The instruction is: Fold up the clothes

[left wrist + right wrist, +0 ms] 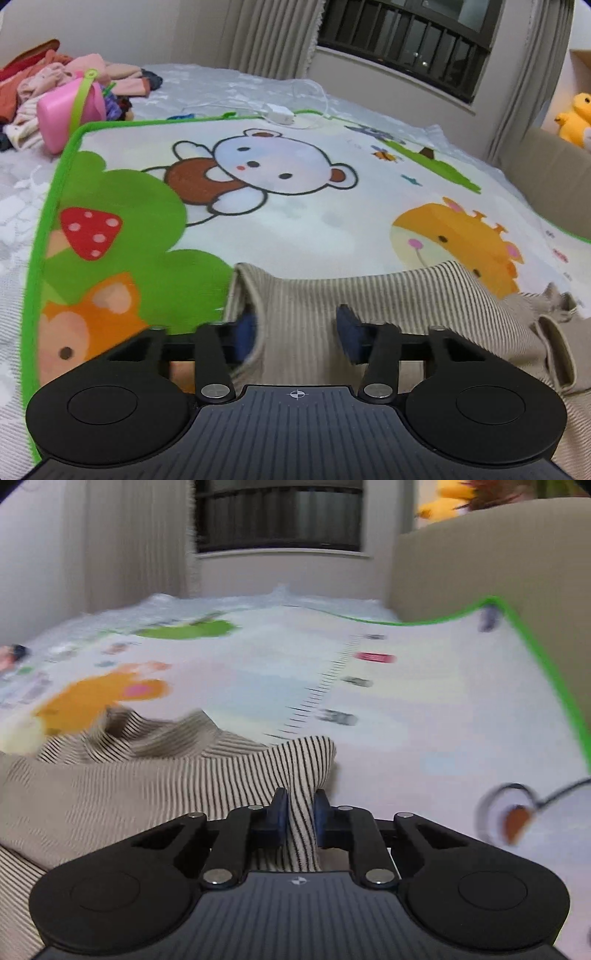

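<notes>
A home bedroom — bed (229, 79) under a cartoon mat (303, 206), curtains (266, 33), plush toy (576, 118)

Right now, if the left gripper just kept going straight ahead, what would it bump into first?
The striped garment: its fabric already lies between the open jaws of the left gripper. Past it comes the cartoon mat, though depth is hard to judge.

- My grippers' bodies: matt black plastic, ribbed.
- Striped garment (155, 782): soft ribbed knit cloth.
- Cartoon mat (295, 229): smooth, slight sheen.
- Pink box (68, 110): glossy plastic.
</notes>
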Action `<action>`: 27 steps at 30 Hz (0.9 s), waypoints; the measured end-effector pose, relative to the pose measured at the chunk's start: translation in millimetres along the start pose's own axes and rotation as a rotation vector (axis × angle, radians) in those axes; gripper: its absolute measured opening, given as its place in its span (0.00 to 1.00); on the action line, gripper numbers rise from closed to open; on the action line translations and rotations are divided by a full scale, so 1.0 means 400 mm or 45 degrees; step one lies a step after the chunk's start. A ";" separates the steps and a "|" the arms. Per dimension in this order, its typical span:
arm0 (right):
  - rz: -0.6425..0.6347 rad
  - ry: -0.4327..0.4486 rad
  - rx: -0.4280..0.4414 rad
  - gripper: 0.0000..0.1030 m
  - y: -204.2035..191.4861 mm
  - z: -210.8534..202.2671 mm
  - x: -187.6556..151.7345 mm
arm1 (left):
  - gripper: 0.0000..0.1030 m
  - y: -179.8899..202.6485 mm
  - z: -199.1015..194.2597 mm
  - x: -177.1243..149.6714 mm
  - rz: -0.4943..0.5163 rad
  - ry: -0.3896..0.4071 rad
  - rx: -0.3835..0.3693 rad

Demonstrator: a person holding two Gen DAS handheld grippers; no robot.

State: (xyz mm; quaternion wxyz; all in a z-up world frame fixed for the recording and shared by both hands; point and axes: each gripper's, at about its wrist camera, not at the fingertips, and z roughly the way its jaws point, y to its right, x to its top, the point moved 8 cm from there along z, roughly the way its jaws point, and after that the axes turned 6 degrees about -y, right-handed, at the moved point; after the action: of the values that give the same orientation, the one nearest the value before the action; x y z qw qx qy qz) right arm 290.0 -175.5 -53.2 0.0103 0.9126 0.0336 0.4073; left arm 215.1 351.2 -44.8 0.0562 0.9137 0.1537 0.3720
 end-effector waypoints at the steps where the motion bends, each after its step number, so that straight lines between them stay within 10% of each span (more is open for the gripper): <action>1: -0.008 0.002 -0.037 0.14 0.010 0.003 -0.007 | 0.32 -0.007 -0.002 0.000 -0.005 -0.001 0.014; 8: 0.101 0.040 -0.125 0.46 0.064 -0.018 -0.010 | 0.36 -0.064 -0.022 -0.006 -0.066 0.005 0.059; 12: 0.097 0.069 -0.082 0.50 0.080 -0.053 -0.018 | 0.77 -0.024 -0.032 -0.005 -0.087 0.014 -0.094; 17: 0.032 0.166 0.022 0.62 0.100 -0.137 -0.055 | 0.81 0.034 0.008 -0.017 -0.067 -0.017 -0.082; 22: 0.073 0.240 0.106 0.70 0.140 -0.178 -0.103 | 0.33 0.053 0.028 -0.018 -0.027 0.015 0.087; 27: 0.232 0.248 0.204 0.73 0.188 -0.167 -0.121 | 0.18 0.085 -0.004 0.013 -0.014 0.023 0.165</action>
State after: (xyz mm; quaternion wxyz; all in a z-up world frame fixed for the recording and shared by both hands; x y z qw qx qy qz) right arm 211.9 -254.4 -41.0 -0.1027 0.8660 -0.0162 0.4891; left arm 225.8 320.6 -32.7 -0.0024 0.9111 0.1830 0.3694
